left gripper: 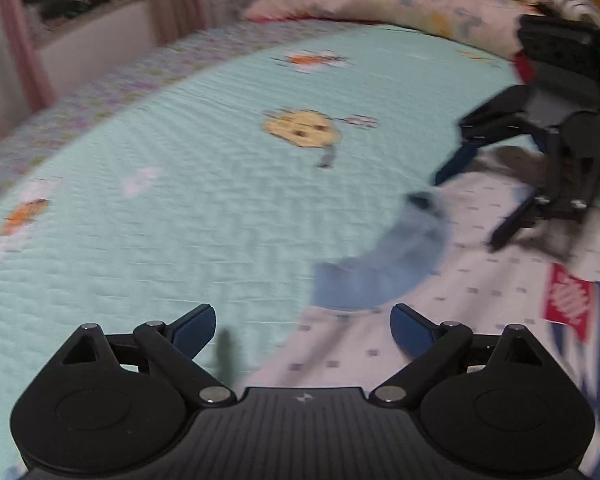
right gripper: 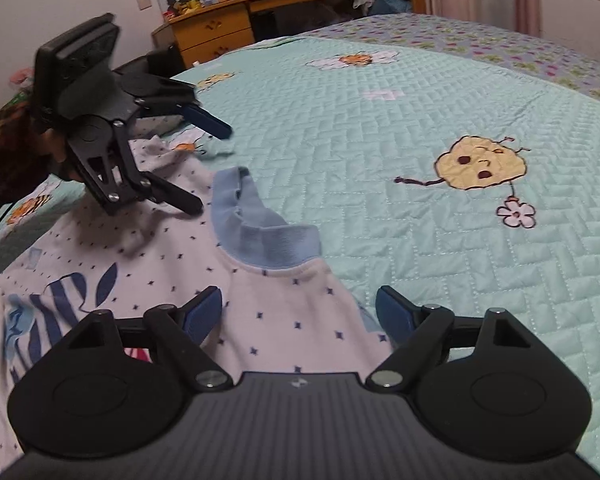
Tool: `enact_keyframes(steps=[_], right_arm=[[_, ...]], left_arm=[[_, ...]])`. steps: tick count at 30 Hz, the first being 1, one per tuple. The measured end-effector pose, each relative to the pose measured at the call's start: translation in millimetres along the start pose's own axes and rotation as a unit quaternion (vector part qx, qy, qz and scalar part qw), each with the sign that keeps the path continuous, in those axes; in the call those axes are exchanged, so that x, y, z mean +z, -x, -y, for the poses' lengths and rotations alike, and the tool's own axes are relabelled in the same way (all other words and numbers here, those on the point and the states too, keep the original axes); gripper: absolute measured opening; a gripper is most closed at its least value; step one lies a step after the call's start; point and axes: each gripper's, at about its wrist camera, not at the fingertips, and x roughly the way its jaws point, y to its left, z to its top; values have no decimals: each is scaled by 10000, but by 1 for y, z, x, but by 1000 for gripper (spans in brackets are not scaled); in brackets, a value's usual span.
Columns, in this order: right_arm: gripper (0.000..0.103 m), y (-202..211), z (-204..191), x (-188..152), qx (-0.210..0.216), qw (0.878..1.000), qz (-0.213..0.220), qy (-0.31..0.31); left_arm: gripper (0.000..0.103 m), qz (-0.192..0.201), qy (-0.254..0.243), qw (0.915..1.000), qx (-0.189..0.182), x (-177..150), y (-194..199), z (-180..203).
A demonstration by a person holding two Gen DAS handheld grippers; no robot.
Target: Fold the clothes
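Our right gripper (right gripper: 299, 312) sits nearest in its own view, its 2 blue-padded fingers (right gripper: 204, 312) spread wide and holding nothing; between them lies the shoulder of the white shirt (right gripper: 284, 320), dotted with small dark marks. Just past the fingertips we see the shirt's light blue collar (right gripper: 268, 236), curled up off the cloth. Our left gripper (left gripper: 303, 326) is likewise wide open and empty, hovering at the shirt's edge, with the collar beyond its pads. From the right wrist view, it hangs over the shirt's far side, jaws apart, a hand (right gripper: 54, 148) behind it. The left wrist view is blurred. The shirt lies spread on the pale green quilted bedspread (right gripper: 380, 140), near a stitched yellow face (right gripper: 480, 164). A wooden desk (right gripper: 220, 32) stands beyond the bed.
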Motion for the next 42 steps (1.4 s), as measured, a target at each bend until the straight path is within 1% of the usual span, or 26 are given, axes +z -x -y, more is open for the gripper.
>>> enact_keyframes(steps=[2, 4, 5, 6, 7, 8, 9, 11, 16, 18, 19, 20, 21, 23, 25, 26, 27, 29, 30, 32, 34, 35, 36, 38, 40, 42], right_arm=[[82, -1, 1, 1, 87, 9999, -51, -11], [79, 0, 4, 3, 212, 9997, -87, -106], [76, 0, 6, 4, 265, 9994, -106, -169], [69, 0, 8, 5, 322, 9992, -140, -201], [65, 0, 8, 6, 394, 9988, -188, -206], [57, 0, 9, 7, 427, 9986, -228, -204], [49, 0, 10, 7, 423, 9986, -258, -201], [39, 0, 12, 8, 491, 9980, -331, -202], [38, -1, 16, 9, 560, 9974, -394, -215], [38, -1, 20, 9, 646, 9966, -403, -311], [39, -1, 22, 9, 728, 9958, -409, -384], [40, -1, 27, 9, 847, 9944, -382, -508], [44, -1, 31, 8, 968, 9927, -354, -632], [49, -2, 41, 8, 1200, 9886, -329, -849], [51, -5, 50, 9, 1422, 9839, -335, -1034], [51, -6, 54, 9, 1532, 9812, -338, -1126], [51, -8, 57, 11, 1604, 9795, -365, -1162], [51, -12, 62, 13, 1743, 9760, -420, -1232], [50, -13, 62, 15, 1753, 9765, -447, -1171], [50, -14, 58, 19, 1703, 9782, -537, -1063], [44, -14, 53, 21, 1569, 9812, -630, -932], [35, -14, 48, 23, 1417, 9845, -667, -791], [30, -14, 44, 24, 1294, 9869, -689, -668], [24, -12, 32, 24, 1058, 9909, -712, -435], [16, -10, 18, 24, 807, 9939, -732, -183], [8, -7, -2, 23, 353, 9962, -784, 110]], left_arm=[[93, -95, -12, 9996, -266, 1, -5, -2], [93, -191, -25, 9984, -532, 1, -10, -4], [93, -238, -31, 9975, -665, 2, -12, -5], [92, -286, -37, 9964, -798, 2, -15, -6], [92, -333, -43, 9951, -931, 3, -17, -7], [89, -380, -49, 9936, -1058, 3, -20, -8], [88, -411, -49, 9932, -1090, 3, -21, -10], [85, -472, -75, 9926, -1115, 4, -21, -12], [74, -584, -144, 9916, -1143, 6, -18, -10], [67, -617, -207, 9914, -1136, 7, -15, -6], [67, -633, -238, 9913, -1133, 8, -14, -4], [67, -649, -265, 9911, -1131, 8, -13, -2], [66, -656, -222, 9907, -1172, 8, -13, -2], [65, -671, -137, 9897, -1253, 7, -12, -4], [56, -686, -51, 9887, -1335, 6, -11, -6], [46, -694, -8, 9881, -1375, 6, -10, -7], [33, -701, 35, 9874, -1416, 6, -10, -8], [21, -742, 94, 9859, -1497, 6, -10, -11], [20, -750, 91, 9859, -1492, 6, -11, -11], [17, -765, 85, 9859, -1483, 7, -12, -11], [13, -779, 77, 9861, -1468, 8, -14, -11], [12, -743, 36, 9882, -1339, 7, -12, -7], [11, -706, -5, 9902, -1209, 6, -10, -2], [11, -633, -88, 9934, -948, 4, -7, 7], [10, -559, -170, 9959, -687, 3, -3, 16], [9, -485, -252, 9976, -425, 1, 0, 25]])
